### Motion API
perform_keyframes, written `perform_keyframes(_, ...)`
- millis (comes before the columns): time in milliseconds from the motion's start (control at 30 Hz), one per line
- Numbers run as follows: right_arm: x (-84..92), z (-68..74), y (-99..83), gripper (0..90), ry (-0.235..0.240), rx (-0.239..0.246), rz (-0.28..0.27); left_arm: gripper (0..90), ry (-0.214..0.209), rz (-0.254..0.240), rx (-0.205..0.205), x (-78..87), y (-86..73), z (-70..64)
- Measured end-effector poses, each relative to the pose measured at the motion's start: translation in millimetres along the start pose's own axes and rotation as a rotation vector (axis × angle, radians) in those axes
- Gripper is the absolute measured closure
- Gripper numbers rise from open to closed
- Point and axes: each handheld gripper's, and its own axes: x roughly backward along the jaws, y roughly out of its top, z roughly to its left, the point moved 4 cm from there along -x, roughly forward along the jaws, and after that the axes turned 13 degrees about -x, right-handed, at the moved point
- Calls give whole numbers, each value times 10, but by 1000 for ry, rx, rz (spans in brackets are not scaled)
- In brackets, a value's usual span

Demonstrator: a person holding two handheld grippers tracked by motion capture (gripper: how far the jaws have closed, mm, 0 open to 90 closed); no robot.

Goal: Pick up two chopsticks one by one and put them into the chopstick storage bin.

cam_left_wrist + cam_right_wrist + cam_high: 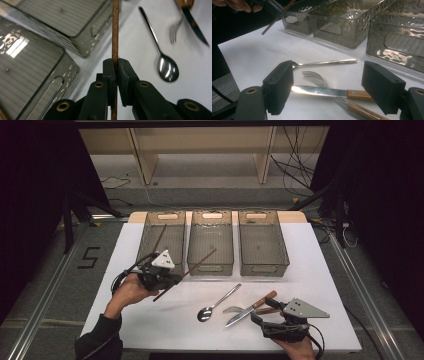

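Left gripper (172, 281) has its fingers (110, 72) clamped shut on a thin brown wooden chopstick (186, 274), gripped partway along the shaft, nearer the low end. The stick hangs in the air, tilted, its upper tip over the front edge of the middle smoked-plastic bin (210, 241), its lower end near the white table (150, 320). A matching chopstick (160, 237) already lies in the left bin (161, 240); the right bin (262, 242) looks empty.

Handling judgement: the chopstick is light, stiff and narrow, so it can pivot or slide between the pads. A grip near mid-length keeps it balanced; it likely belongs in the left bin with its pair.

Right gripper (260, 316) rests at the table's near edge, fingers (279, 85) spread wide, nothing between them pressed. Just ahead lie a wooden-handled serrated knife (248, 309) crossing a wooden-handled fork (235, 309), with a steel spoon (215, 304) beside. Knife: rigid, slick blade, so take it by the handle.
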Motion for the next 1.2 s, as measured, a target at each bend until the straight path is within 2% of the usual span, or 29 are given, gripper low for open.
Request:
perform_keyframes(67, 0, -1, -1, 261, 0, -1, 2, 844, 0, -32, 70, 19, -3, 66)
perform_keyframes(200, -3, -4, -1, 261, -2, -3, 2, 845, -6, -73, 149, 59, -18, 158)
perform_keyframes(300, -3, -7, 0, 261, -1, -5, 1, 845, -19, -104, 195, 82, -32, 231)
perform_keyframes(433, 0, -7, 3, 261, -1, -5, -3, 844, -9, -123, 235, 111, -37, 315)
perform_keyframes(600, -3, -7, 2, 261, -1, -7, -4, 844, 7, -150, 270, 177, 2, 450)
perform_keyframes(800, -1, -10, 4, 261, 0, -8, -5, 844, 35, -146, 311, 266, 79, 714)
perform_keyframes(1000, -2, -13, 4, 261, 1, -10, -5, 844, 87, -110, 302, 342, 188, 957)
perform_keyframes(1200, 1, -15, 6, 261, 2, -11, -8, 845, 143, -67, 306, 301, 228, 1168)
